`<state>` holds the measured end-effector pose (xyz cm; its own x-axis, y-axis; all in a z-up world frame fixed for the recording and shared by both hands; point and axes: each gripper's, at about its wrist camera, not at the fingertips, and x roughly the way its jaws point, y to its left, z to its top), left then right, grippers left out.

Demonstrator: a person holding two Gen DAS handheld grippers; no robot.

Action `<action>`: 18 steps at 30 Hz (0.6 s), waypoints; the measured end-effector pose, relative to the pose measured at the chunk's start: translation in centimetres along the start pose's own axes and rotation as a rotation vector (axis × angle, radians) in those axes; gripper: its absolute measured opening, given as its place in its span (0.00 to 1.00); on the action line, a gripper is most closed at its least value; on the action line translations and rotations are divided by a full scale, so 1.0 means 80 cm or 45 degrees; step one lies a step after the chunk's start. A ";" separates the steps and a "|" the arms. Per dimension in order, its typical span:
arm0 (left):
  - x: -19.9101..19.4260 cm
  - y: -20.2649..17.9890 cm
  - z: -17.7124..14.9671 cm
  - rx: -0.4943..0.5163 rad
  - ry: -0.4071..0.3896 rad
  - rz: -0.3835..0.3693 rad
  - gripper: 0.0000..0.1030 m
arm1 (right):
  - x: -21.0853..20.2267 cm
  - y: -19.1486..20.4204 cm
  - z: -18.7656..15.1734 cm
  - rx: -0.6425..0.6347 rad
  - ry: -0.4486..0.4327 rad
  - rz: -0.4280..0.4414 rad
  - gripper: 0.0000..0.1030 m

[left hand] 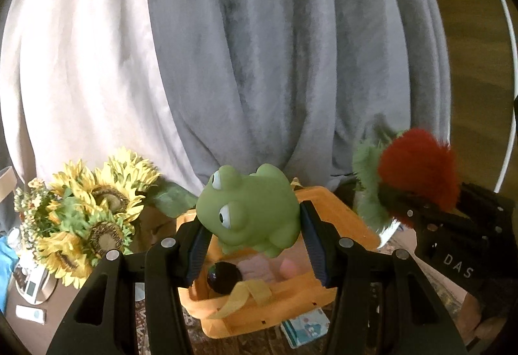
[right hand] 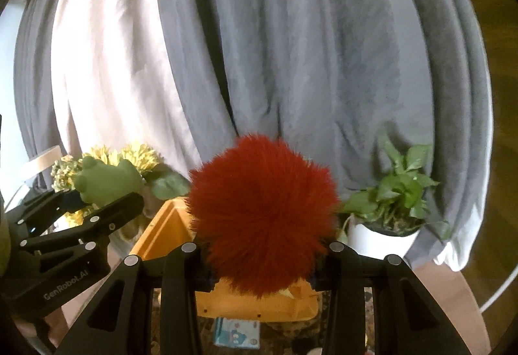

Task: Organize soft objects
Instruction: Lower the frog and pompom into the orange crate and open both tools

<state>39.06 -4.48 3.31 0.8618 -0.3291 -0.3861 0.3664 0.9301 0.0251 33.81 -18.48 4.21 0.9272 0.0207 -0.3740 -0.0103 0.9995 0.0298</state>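
**Two soft toys held over the orange bin, ready to drop**

I judge the step in hand to be lowering both toys into the orange fabric bin (left hand: 291, 306) and letting go. To do it well, I would bring the left tool (left hand: 255, 245) down until the green frog (left hand: 249, 209) sits inside the rim, not above it, then ease the jaws apart slowly so the squashy body does not spring sideways. The bin already holds a dark round thing (left hand: 224, 281) and something pink (left hand: 259, 269), so I would aim for the free corner. I would move one tool at a time, since the two sit close together over the same opening and could knock each other.

The left tool is partly closed around the frog, its blue-lined pads (left hand: 315, 245) pressing the toy's flanks; the frog rides tilted, eyes turned leftward, clear above the bin. From the right wrist view, the right tool (right hand: 262, 264) is closed about the lower half of the red pompom (right hand: 262, 212), whose fur spills over and hides the fingertips, so I cannot tell exactly how tightly it is pinched. The pompom hangs above the bin's near wall (right hand: 255, 303).

Sunflowers (left hand: 97, 209) stand left of the bin, a potted plant (right hand: 388, 206) right, and a small printed packet (right hand: 238, 335) lies on the bench just in front.
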 end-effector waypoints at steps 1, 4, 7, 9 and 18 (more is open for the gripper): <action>0.010 0.002 0.000 -0.001 0.013 0.006 0.51 | 0.010 -0.001 0.002 -0.002 0.013 0.007 0.39; 0.032 0.004 0.000 -0.003 0.045 0.010 0.51 | 0.034 -0.002 0.004 -0.013 0.049 0.019 0.39; 0.050 0.005 -0.003 -0.001 0.070 0.019 0.51 | 0.062 -0.006 0.005 -0.019 0.092 0.030 0.39; 0.068 0.006 -0.005 0.003 0.095 0.031 0.51 | 0.080 -0.009 0.004 -0.010 0.127 0.045 0.39; 0.135 0.007 -0.024 0.046 0.229 0.081 0.51 | 0.168 -0.026 -0.002 -0.010 0.320 0.083 0.39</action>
<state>47.88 -7.21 -2.62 0.8083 -0.2325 -0.5409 0.3285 0.9405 0.0866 46.23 -20.25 -0.98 0.8023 0.0897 -0.5901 -0.0711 0.9960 0.0546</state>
